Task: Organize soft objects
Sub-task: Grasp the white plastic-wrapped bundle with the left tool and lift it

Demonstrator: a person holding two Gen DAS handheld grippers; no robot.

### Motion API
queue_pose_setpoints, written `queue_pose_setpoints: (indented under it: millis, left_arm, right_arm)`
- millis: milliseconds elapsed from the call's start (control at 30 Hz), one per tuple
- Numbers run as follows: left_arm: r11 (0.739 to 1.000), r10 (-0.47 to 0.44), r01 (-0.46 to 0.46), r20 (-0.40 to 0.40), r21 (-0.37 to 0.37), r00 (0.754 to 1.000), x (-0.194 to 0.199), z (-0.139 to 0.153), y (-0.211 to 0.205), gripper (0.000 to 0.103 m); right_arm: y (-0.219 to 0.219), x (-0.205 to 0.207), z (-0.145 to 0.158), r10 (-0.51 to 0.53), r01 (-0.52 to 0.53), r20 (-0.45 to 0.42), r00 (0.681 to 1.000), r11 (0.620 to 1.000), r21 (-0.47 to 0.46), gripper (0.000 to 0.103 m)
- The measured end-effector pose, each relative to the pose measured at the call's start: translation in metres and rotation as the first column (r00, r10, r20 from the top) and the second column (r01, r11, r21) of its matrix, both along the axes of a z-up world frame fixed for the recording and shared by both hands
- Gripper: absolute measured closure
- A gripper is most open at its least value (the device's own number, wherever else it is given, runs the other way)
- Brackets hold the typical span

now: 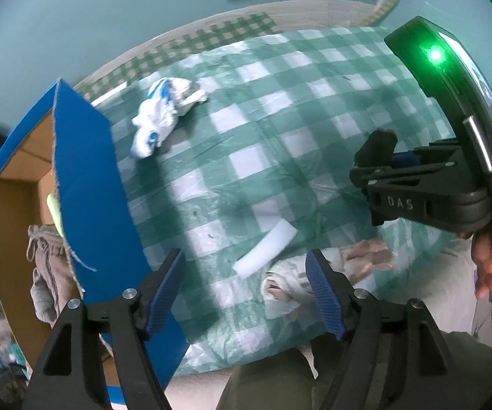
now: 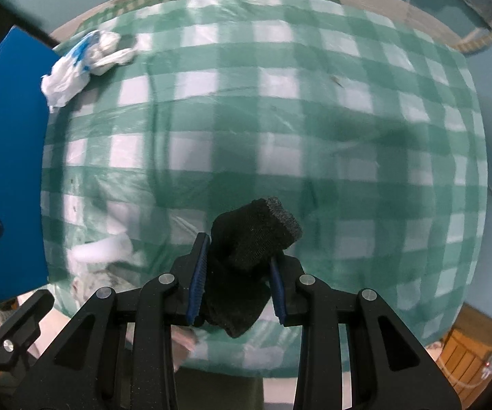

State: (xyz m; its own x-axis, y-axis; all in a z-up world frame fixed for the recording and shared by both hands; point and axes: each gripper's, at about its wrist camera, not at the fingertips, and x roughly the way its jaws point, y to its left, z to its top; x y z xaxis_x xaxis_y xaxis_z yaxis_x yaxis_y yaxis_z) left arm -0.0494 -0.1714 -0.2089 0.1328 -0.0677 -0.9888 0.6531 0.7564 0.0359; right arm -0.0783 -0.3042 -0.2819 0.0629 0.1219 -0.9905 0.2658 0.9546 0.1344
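Green-and-white checked cloth is covering the worktop in the left wrist view. The left hand-held gripper is hanging over the near edge with its blue pads standing wide apart and nothing between them. A crumpled white-and-blue cloth is lying toward the far left corner, beside a blue cardboard box standing at the left edge, with a grey garment inside it. A white foam strip is lying near the near edge, and a pale patterned cloth is lying just beyond it, partly behind the right-hand pad. The right hand-held gripper is showing at the right, held in a hand.

From the right wrist view, the right hand-held gripper is clamping a black sock above the near edge of the worktop. The white-and-blue cloth is sitting at the far left corner beside the blue box.
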Motion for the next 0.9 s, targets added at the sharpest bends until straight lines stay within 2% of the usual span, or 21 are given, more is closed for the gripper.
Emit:
queue_pose_setpoints:
  millis: [333,367,467,667,900]
  left_arm:
    - [0.992,-0.120,0.119,-0.030,-0.051,0.992,-0.025,-0.001,-0.011,0.025]
    - [0.990,-0.131,0.130,-0.032,-0.053,0.991,-0.027,-0.003,-0.012,0.025]
    - [0.985,-0.168,0.165,-0.047,-0.057,0.985,-0.031,-0.009,-0.018,0.025]
    - [0.970,-0.242,0.239,-0.058,-0.049,0.969,-0.041,-0.019,-0.029,0.025]
    - [0.952,-0.306,0.307,-0.092,-0.002,0.948,-0.043,-0.043,-0.042,0.025]
  right_arm:
    - [-0.032,-0.041,-0.013,-0.092,0.092,-0.007,0.996,0.996,0.010,0.072]
    - [-0.032,-0.038,-0.004,-0.098,0.098,-0.008,0.995,0.995,0.012,0.072]
    - [-0.037,-0.037,-0.007,-0.119,0.119,-0.011,0.993,0.993,0.014,0.072]
    - [-0.036,-0.056,-0.014,-0.163,0.163,-0.017,0.987,0.986,0.020,0.072]
    - [-0.032,-0.064,-0.014,-0.192,0.193,-0.017,0.981,0.981,0.026,0.072]
